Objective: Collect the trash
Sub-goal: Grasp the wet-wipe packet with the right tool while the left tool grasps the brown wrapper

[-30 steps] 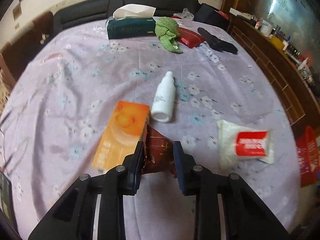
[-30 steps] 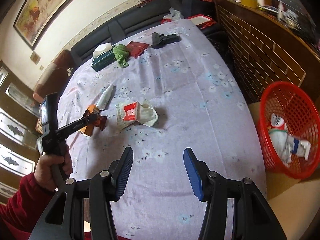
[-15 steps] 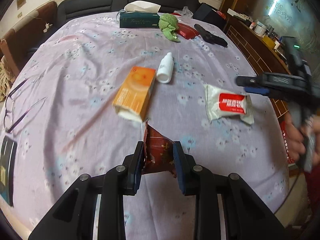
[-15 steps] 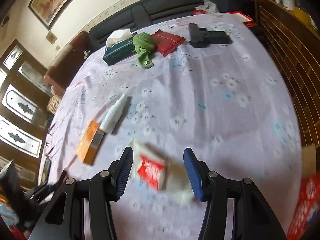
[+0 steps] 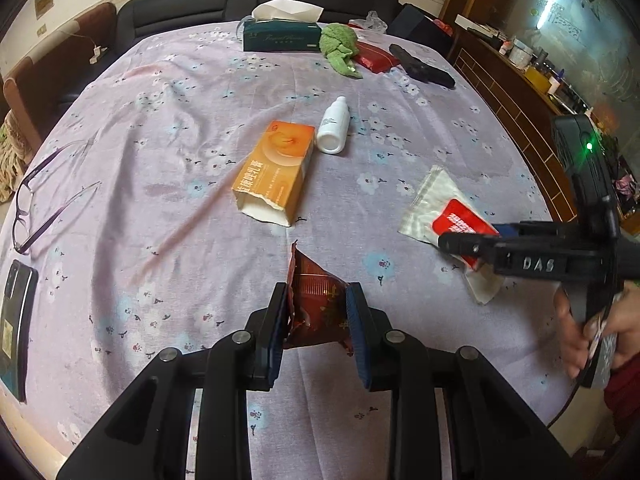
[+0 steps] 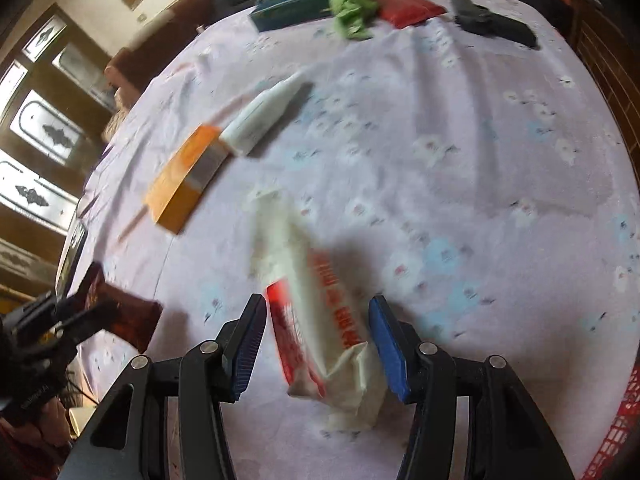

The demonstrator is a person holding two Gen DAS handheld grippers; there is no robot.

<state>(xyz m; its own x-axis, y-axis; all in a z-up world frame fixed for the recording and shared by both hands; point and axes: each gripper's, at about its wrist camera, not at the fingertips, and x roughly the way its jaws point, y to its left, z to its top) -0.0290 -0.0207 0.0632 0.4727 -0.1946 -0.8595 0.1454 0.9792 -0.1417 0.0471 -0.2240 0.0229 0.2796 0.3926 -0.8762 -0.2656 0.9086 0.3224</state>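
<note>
The left gripper (image 5: 318, 320) clamps a crumpled red-brown wrapper (image 5: 316, 304) above the table's (image 5: 160, 120) near edge. The right gripper (image 6: 316, 344) stands wide open, its 2 fingers (image 6: 250, 344) straddling a white-and-red packet (image 6: 320, 320) near the right edge.

The tablecloth (image 5: 160, 128) was lilac with a white-and-blue floral print. The box (image 5: 276, 172) was orange, the bottle (image 5: 333, 126) white, the wrapper (image 5: 316, 304) dark red-brown, the packet (image 6: 320, 308) white with a red label, the cloth (image 5: 340, 50) green, and the basket (image 6: 612, 432) red.
</note>
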